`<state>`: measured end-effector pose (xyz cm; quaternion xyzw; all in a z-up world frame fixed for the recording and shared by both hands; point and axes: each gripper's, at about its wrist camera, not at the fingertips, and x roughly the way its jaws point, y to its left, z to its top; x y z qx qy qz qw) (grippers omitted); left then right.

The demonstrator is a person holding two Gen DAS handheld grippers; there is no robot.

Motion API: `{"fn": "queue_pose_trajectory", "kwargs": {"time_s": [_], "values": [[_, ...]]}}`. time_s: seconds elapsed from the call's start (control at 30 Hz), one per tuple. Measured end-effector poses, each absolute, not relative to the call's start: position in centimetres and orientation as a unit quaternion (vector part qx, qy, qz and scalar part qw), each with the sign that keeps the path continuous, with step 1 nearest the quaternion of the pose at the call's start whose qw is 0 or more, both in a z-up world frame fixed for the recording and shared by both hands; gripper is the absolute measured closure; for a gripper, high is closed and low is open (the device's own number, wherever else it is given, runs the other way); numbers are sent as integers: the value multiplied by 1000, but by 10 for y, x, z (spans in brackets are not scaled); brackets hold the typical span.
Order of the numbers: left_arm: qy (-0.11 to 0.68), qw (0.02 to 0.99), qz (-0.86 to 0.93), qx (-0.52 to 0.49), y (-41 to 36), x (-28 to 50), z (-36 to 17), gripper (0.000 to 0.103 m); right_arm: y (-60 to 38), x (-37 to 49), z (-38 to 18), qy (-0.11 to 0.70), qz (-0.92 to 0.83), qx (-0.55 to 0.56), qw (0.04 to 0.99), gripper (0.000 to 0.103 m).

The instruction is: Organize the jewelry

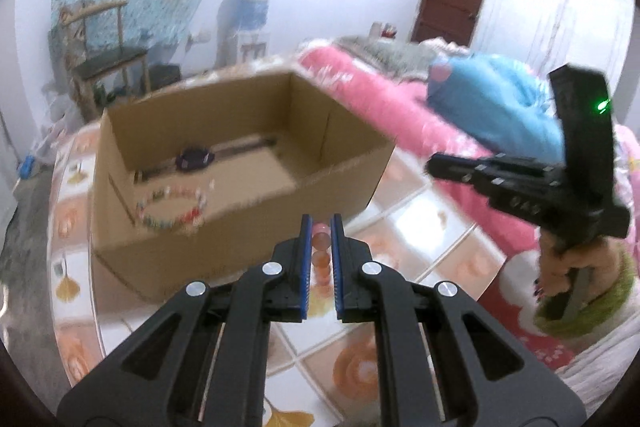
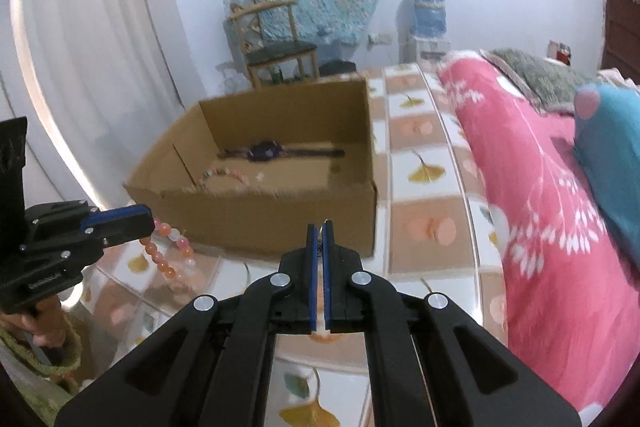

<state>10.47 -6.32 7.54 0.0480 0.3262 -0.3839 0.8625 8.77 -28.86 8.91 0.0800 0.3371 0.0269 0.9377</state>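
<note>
Left gripper (image 1: 321,227): I am holding it level, its jaws closing narrowly on a string of orange beads (image 2: 168,259).
Right gripper (image 2: 321,227): I am holding it forward, jaws pressed almost together, pinching something small that is too blurred to identify.
Right hand (image 1: 560,267): I am gripping the handle from below.

The cardboard box (image 1: 240,163) stands open-topped at 11 o'clock, its near wall blocking a level approach. Bare surface (image 1: 420,227) lies at 2 o'clock, bounded by the pink bedding (image 1: 400,115).
</note>
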Motion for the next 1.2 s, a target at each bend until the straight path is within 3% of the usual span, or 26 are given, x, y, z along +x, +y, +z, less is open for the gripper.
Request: {"fn": "queue_pose_trajectory", "kwargs": {"time_s": [0.2, 0.3, 0.53, 0.77, 1.1, 1.2], "values": [[276, 875, -397, 30, -74, 134, 121, 95, -287, 122, 124, 291, 67, 67, 952, 101], [293, 869, -399, 19, -84, 166, 122, 95, -286, 151, 131, 292, 93, 58, 950, 101], [424, 812, -399, -21, -109, 254, 68, 95, -281, 252, 106, 404, 153, 39, 901, 101], [492, 783, -380, -16, -112, 280, 27, 94, -266, 312, 69, 499, 170, 14, 849, 100], [483, 795, -364, -40, -93, 275, 36, 88, -284, 308, 81, 481, 147, 54, 863, 91], [462, 808, -362, -42, -84, 266, 50, 83, -297, 289, 98, 451, 131, 68, 880, 81]]}}
